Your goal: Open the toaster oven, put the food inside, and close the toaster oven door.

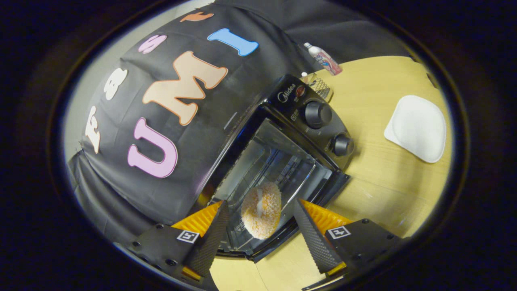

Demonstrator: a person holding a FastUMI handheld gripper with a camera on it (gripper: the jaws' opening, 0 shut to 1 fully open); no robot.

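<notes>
Lower centre of frame: gripper (260,226) fingers spread apart, clear of the food (261,210) lying between them on the open toaster oven door (282,230).

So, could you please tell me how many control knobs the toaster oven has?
2: the larger knob sits nearer the brand mark on the toaster oven panel, the smaller knob beside it, nearer the open door.

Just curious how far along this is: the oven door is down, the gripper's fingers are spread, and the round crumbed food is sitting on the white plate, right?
Not the plate: in the gripper view the food lies on the toaster oven's lowered door, between the gripper's spread fingers.
</notes>
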